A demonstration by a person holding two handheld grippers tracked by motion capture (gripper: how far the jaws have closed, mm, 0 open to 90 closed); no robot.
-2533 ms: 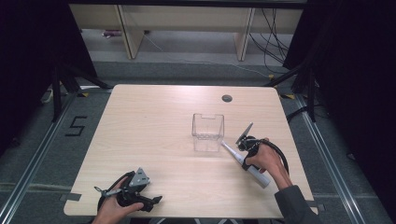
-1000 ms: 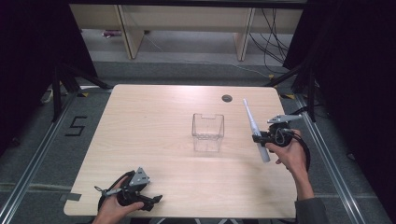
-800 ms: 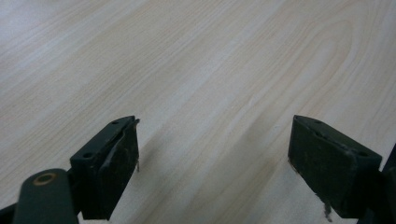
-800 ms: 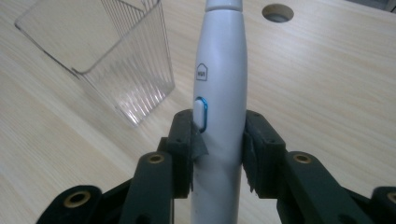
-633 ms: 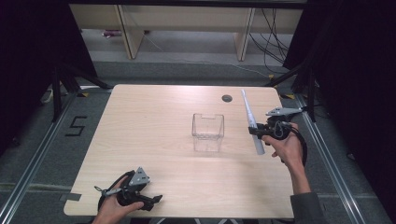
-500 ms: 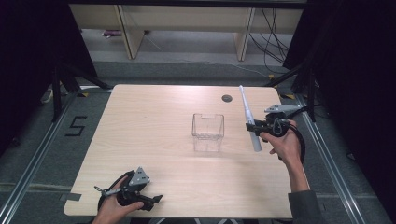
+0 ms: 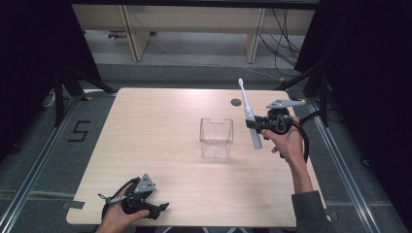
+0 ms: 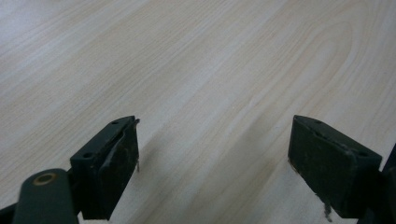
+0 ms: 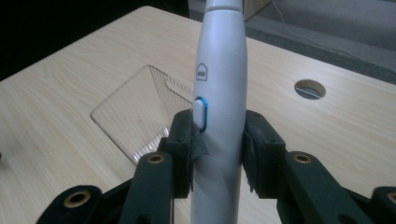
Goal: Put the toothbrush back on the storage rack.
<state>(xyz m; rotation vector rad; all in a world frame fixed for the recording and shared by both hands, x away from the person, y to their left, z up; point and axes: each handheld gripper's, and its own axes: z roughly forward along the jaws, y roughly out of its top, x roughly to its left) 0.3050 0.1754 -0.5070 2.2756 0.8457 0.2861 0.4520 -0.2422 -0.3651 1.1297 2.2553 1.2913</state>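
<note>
High view: worktop (image 7: pixel 160 145) evenly lit from overhead, surroundings fall off to near black at both sides, soft short shadows, slightly grainy. Left gripper view: near jaws blurred, wood grain sharper, faint shadows under the jaws. Right gripper view: electric toothbrush (image 9: pixel 219 107) crisp with mild sheen, clear plastic box (image 9: pixel 135 116) soft, background dim.

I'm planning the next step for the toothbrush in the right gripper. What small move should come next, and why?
Probably carry it leftward in the high view until it hangs over the clear box, then lower it. The right gripper is shut on the electric toothbrush, held nearly upright with its brush head up, beside the box and not yet above its open top.
</note>
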